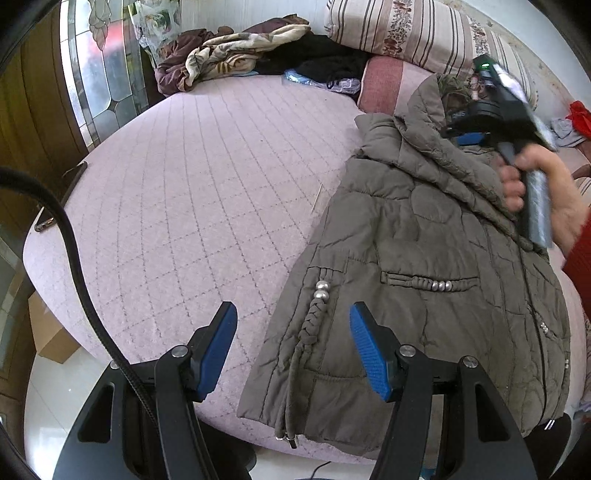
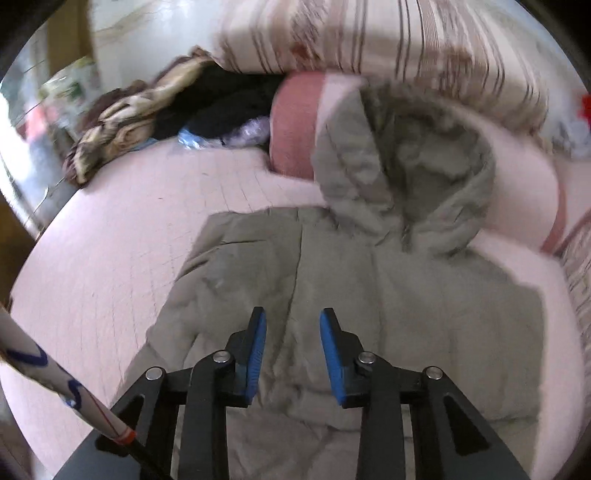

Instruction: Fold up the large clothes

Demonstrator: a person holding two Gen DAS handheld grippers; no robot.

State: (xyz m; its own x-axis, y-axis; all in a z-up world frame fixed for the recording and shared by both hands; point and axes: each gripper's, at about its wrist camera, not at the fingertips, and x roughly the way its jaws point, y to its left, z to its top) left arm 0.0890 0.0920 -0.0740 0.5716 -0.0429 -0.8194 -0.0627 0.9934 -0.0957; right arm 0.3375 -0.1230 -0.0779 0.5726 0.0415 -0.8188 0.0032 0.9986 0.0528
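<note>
A grey-brown quilted hooded jacket (image 1: 417, 295) lies on the pink quilted bed (image 1: 192, 192), with its hood toward the pillows. My left gripper (image 1: 293, 314) is open and empty, above the jacket's lower left hem. My right gripper (image 2: 293, 321) is open and empty above the jacket's (image 2: 369, 295) chest, pointing toward the fur-trimmed hood (image 2: 413, 166). It also shows in the left wrist view (image 1: 469, 134), held by a hand near the collar. The right wrist view is blurred by motion.
A pile of brown, beige and black clothes (image 1: 251, 51) lies at the bed's far edge. Striped pillows (image 1: 406, 33) and a pink bolster (image 1: 384, 81) sit behind the hood. A glass door (image 1: 99, 74) is at the left. The floor (image 1: 59, 391) lies below the bed's near edge.
</note>
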